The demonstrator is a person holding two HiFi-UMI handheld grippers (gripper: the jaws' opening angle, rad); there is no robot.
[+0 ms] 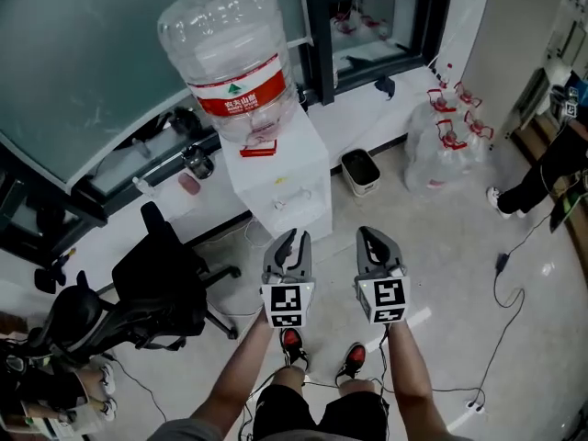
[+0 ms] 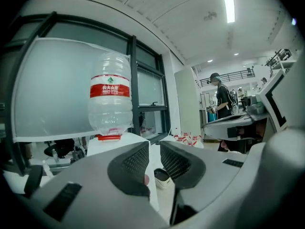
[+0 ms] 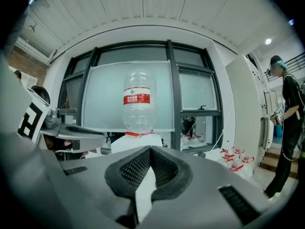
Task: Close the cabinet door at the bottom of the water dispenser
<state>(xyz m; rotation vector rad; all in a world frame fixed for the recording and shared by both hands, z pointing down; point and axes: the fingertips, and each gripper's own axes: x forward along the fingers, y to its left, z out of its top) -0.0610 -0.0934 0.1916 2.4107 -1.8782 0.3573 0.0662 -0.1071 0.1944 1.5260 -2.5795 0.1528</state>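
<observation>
Bare floor before water dispenser, black office chair crowding left, bin beside right

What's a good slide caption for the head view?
Facing a white water dispenser topped by a clear bottle, the left gripper and right gripper hover.

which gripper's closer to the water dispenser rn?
Left. The left gripper is directly in front of the water dispenser; the right gripper is off to its right in the head view.
</observation>
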